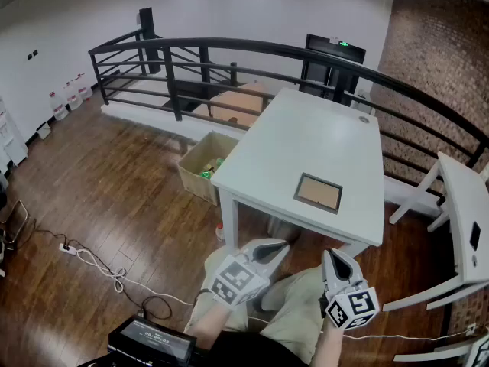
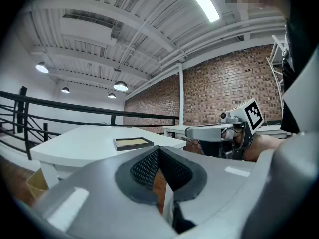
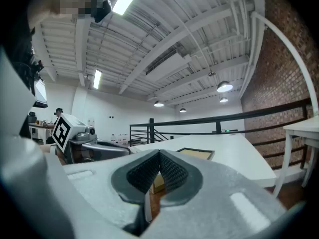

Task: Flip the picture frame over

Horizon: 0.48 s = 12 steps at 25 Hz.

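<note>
A dark-rimmed picture frame with a brown panel lies flat near the front edge of the white table. The same frame shows in the left gripper view, and in the right gripper view the frame lies ahead on the tabletop. My left gripper is shut and empty, held below and short of the table's front edge. Beside it my right gripper is also shut with nothing in it. Each gripper sees the other: the right gripper and the left gripper.
An open cardboard box sits on the wood floor left of the table. A black railing runs behind it. A second white table stands at the right. Cables and a black device lie on the floor at lower left.
</note>
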Each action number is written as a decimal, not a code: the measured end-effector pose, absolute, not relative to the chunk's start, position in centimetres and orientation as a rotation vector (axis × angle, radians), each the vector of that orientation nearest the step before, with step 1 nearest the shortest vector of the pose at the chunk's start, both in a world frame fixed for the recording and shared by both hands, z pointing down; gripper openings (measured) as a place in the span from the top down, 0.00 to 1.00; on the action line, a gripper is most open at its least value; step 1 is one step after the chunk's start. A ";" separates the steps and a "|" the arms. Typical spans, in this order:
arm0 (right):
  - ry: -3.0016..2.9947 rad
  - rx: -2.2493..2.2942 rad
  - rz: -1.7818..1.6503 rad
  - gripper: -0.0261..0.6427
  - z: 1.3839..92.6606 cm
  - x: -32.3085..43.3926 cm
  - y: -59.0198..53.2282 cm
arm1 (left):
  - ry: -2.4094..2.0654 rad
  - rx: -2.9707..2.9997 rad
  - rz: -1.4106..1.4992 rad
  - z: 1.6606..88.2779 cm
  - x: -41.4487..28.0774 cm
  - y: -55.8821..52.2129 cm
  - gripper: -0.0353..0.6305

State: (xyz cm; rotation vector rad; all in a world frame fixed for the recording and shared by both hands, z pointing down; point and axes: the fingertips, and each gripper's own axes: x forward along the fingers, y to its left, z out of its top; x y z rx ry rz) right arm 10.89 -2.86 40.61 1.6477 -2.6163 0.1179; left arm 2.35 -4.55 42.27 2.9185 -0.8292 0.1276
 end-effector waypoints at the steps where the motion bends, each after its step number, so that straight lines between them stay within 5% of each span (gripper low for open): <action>1: -2.615 1.648 0.117 0.97 40.7 11.0 -3.3 | -0.829 2.917 0.127 42.4 2.5 -5.0 0.93; 12: -2.540 1.675 0.133 0.97 41.8 14.0 -6.9 | -0.830 2.912 0.145 43.2 4.4 -9.7 0.93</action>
